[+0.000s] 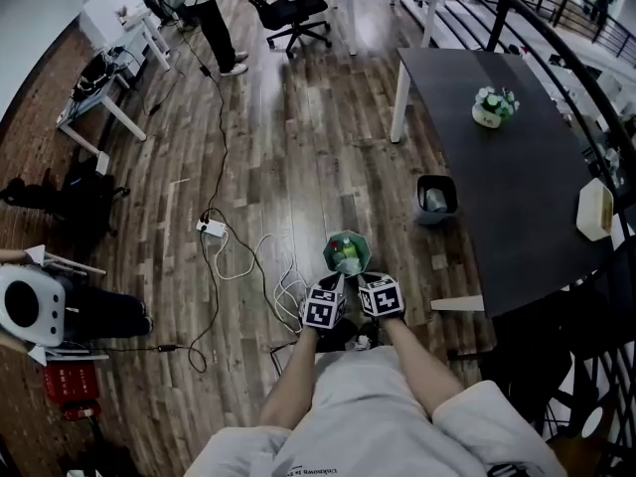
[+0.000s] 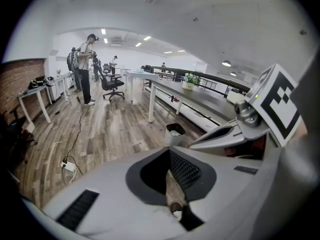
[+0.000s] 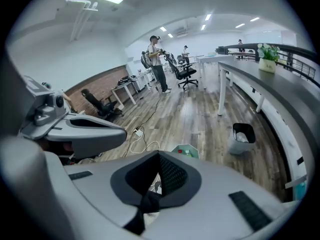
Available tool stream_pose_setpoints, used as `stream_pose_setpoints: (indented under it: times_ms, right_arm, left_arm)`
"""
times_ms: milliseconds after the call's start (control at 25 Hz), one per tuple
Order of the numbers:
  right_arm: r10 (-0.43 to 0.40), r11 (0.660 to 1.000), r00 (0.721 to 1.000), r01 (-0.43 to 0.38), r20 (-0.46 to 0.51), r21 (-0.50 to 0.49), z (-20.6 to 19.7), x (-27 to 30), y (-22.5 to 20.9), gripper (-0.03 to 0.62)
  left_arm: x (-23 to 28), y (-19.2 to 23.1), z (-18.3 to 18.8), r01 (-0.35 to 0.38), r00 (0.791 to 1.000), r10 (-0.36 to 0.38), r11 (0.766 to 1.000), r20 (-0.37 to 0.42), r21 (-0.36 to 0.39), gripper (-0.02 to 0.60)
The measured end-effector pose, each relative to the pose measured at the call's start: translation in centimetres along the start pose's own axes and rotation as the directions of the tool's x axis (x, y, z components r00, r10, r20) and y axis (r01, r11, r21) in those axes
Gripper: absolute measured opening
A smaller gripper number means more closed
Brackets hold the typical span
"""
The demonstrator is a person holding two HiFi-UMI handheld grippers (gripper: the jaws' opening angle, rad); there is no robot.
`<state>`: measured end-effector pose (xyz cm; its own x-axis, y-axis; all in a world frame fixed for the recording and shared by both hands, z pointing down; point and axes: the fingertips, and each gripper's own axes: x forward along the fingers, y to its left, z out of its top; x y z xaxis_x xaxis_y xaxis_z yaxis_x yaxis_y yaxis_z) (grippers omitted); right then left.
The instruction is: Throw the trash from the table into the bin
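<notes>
In the head view both grippers hang close together over the wooden floor, just short of a green bin [image 1: 346, 253] with bottles in it. My left gripper [image 1: 334, 284] has its jaws together, and its own view [image 2: 175, 204] shows nothing gripped. My right gripper [image 1: 367, 279] is shut too, with its jaws [image 3: 147, 201] closed on nothing. The green bin [image 3: 186, 150] shows just past the right jaws. A grey bin [image 1: 435, 199] holding pale trash stands beside the dark table [image 1: 517, 197] and shows in both gripper views [image 2: 174, 133] [image 3: 242, 136].
The table carries a potted plant [image 1: 494, 107] and a white object [image 1: 594, 210] at its right edge. A power strip [image 1: 211, 228] and loose cables lie on the floor to the left. Farther off are an office chair [image 1: 293, 13], a standing person [image 1: 214, 23] and white desks.
</notes>
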<state>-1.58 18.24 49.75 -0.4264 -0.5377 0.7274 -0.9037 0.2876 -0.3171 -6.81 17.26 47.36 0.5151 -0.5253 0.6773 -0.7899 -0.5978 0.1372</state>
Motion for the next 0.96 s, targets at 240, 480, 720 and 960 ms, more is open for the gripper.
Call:
stream_pose_setpoints:
  times_ms: [240, 480, 720, 960]
  right_arm:
    - [0.002, 1.0, 1.0, -0.002, 0.021, 0.027, 0.9, -0.2, 0.1, 0.008]
    - [0.006, 1.0, 1.0, -0.006, -0.008, -0.023, 0.8, 0.1, 1.0, 0.008]
    - [0.003, 0.999, 1.0, -0.003, -0.005, -0.044, 1.0, 0.4, 1.3, 0.008]
    - [0.026, 0.998, 1.0, -0.026, 0.006, -0.049, 1.7, 0.9, 1.8, 0.008]
  left_arm:
    - [-0.5, 0.2, -0.1, 0.007, 1.0, -0.007, 1.0, -0.007, 0.002, 0.029]
    - [-1.0, 0.7, 0.5, 0.002, 1.0, -0.002, 1.0, 0.013, -0.001, 0.029]
    - [-1.0, 0.7, 0.8, 0.006, 1.0, -0.006, 1.0, 0.022, 0.008, 0.029]
    - [-1.4, 1.9, 1.2, -0.022, 1.0, 0.022, 1.0, 0.015, 0.005, 0.029]
